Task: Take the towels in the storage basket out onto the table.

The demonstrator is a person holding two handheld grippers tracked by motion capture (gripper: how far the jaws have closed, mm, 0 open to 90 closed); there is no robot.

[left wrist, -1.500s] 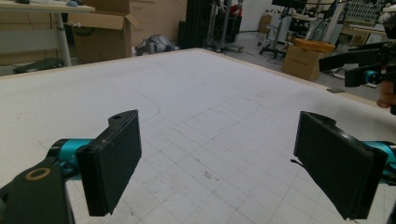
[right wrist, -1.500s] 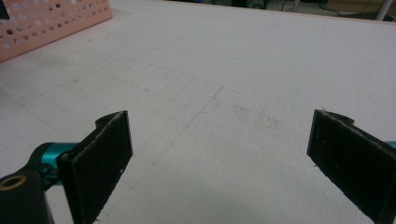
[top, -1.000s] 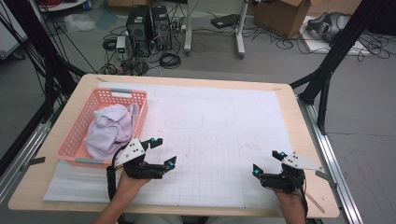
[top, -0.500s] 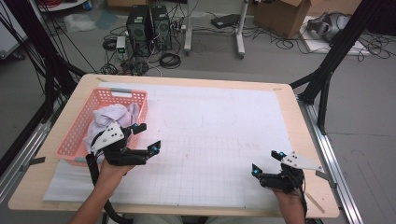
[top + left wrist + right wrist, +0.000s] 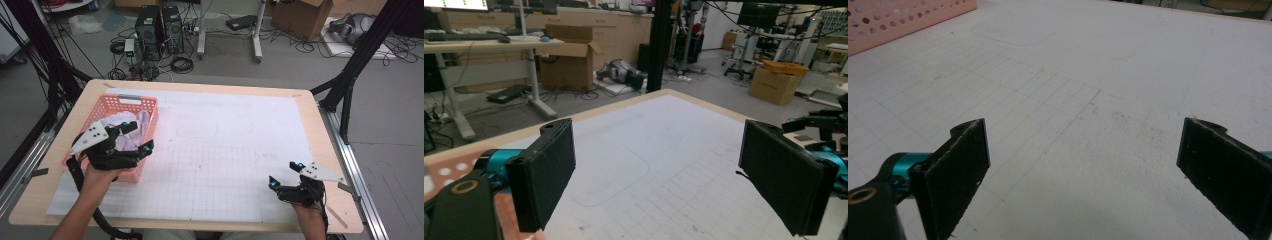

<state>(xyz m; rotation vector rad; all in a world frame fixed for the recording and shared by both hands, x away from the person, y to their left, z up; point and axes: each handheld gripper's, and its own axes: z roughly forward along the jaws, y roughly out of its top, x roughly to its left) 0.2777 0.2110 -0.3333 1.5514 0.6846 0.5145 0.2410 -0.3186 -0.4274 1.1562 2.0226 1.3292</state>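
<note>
Cloth (image 5: 131, 121) in the basket (image 5: 145, 102) appears from above; both grippers' jaws gape, holding nothing.

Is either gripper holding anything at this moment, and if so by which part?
Nothing is held. The left gripper hangs open above the pink basket with the cloth in it; the right gripper rests open over the white mat.

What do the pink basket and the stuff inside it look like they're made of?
The basket looks like moulded plastic, matte salmon pink, with rows of punched holes in its walls. The bundle inside looks like soft cloth, pale lilac-white, crumpled into folds. The left gripper hangs open over it.
</note>
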